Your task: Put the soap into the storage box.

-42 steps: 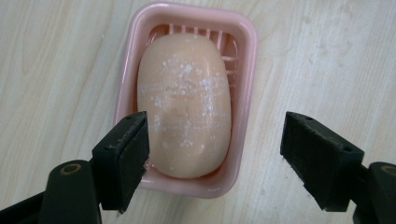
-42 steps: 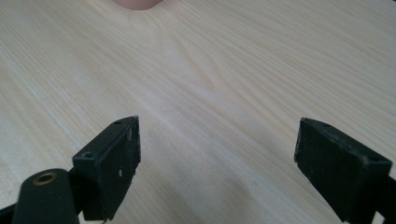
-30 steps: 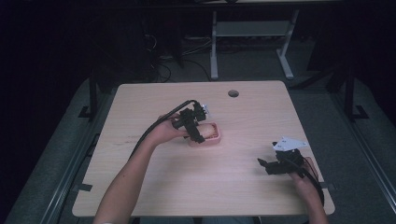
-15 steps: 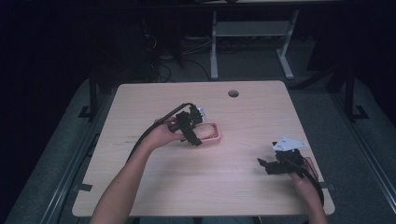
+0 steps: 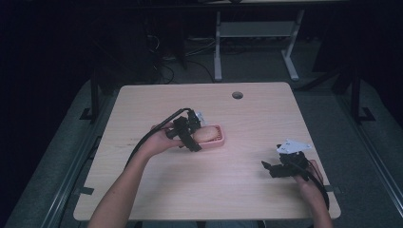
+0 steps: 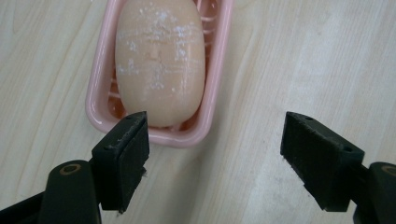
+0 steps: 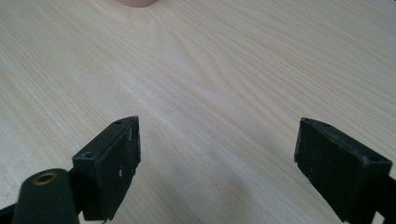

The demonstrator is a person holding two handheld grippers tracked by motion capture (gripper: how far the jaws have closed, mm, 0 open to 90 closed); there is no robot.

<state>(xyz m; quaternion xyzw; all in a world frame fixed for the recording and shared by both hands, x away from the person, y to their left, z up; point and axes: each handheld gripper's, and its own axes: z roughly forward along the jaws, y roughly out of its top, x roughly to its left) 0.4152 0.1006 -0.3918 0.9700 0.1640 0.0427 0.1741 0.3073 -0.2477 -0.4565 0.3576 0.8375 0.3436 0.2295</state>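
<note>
One wooden table [image 5: 157, 199] carries the whole scene, with one round cable hole [image 5: 237, 95] near its far edge. Two forearms come in from the near side, each hand with one gripper.

On the left, the left gripper [image 5: 194, 133] hangs over the near-left end of the one pink soap dish [image 5: 219, 138], which sits about mid-table, a little left of centre. One pale, oval bar of soap [image 5: 206, 134] lies in the dish. In the left gripper view the jaws stand wide apart and hold nothing: the soap dish [image 6: 212, 119] lies beyond them, toward the left jaw, whose tip overlaps the dish's near rim, while the right jaw is over bare wood. The soap [image 6: 159, 60] there shows white flecks and faint streaks on its top.

Well to the right, near the table's near-right corner, the right gripper [image 5: 269, 167] rests low with one grey three-cornered plate on top. In the right gripper view its jaws [image 7: 215, 158] are also spread wide, empty, over bare table grain.
</note>
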